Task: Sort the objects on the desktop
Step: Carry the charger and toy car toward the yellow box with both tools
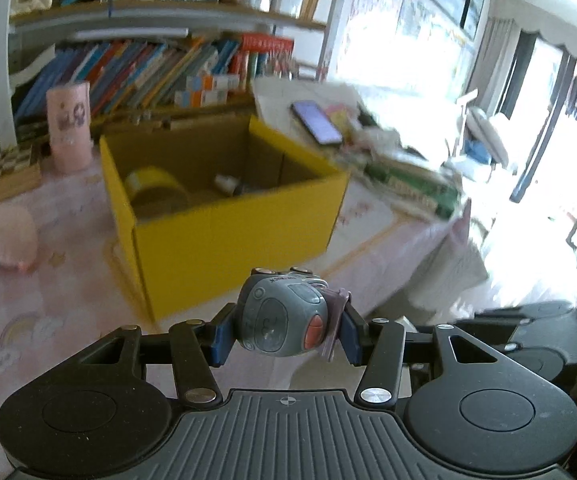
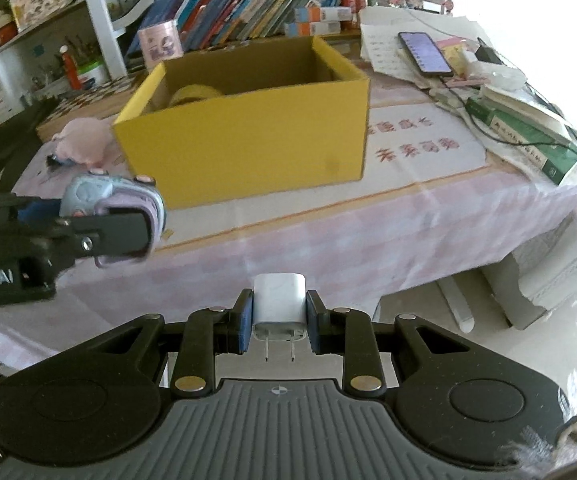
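Observation:
My left gripper point(image 1: 284, 330) is shut on a small grey-blue toy clock point(image 1: 282, 314) with a red button and a purple strap, held above the table in front of the open yellow box point(image 1: 228, 232). The box holds a yellow tape roll point(image 1: 154, 192) and a small bottle point(image 1: 228, 184). My right gripper point(image 2: 278, 318) is shut on a white charger plug point(image 2: 278, 304), prongs pointing back at the camera, held off the table's front edge. In the right wrist view the left gripper point(image 2: 120, 216) with the clock point(image 2: 100, 194) is at the left, near the box point(image 2: 248, 132).
A pink plush toy point(image 2: 82, 140) lies left of the box. A pink tin point(image 1: 68, 124) stands behind it. A phone point(image 2: 424, 52) on papers, green books point(image 2: 528, 136) and cables crowd the table's right side. Bookshelves stand behind the pink tablecloth point(image 2: 368, 224).

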